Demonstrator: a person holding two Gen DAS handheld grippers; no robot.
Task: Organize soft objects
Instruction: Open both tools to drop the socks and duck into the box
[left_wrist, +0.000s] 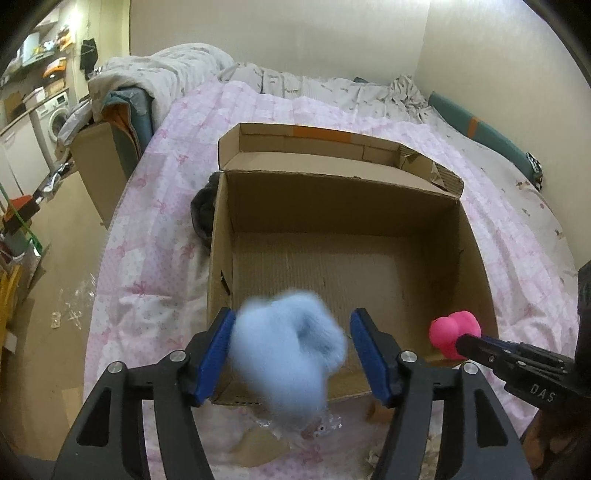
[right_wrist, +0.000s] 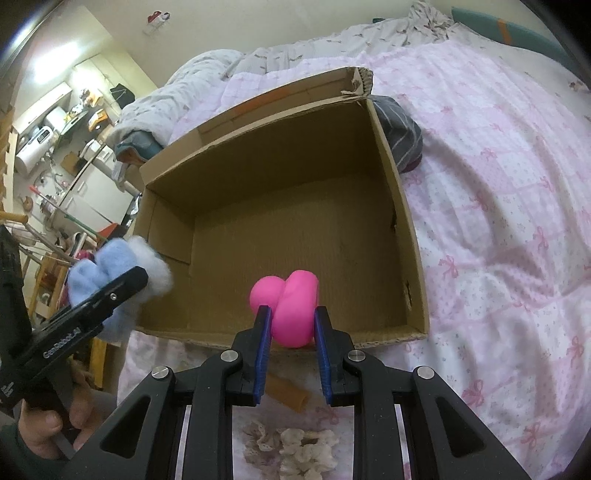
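Left tongs stand apart, blue fluffy toy loose between them above the cardboard box's near wall. Right tongs clamp the pink toy over the same wall.

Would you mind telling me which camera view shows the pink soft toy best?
The right wrist view: the pink soft toy sits centred and sharp between the right hand-held gripper pads, above the cardboard box. The left wrist view shows it only small, at the right edge, partly hidden by that hand-held gripper.

A pink bow-print quilt and a distant washing machine.
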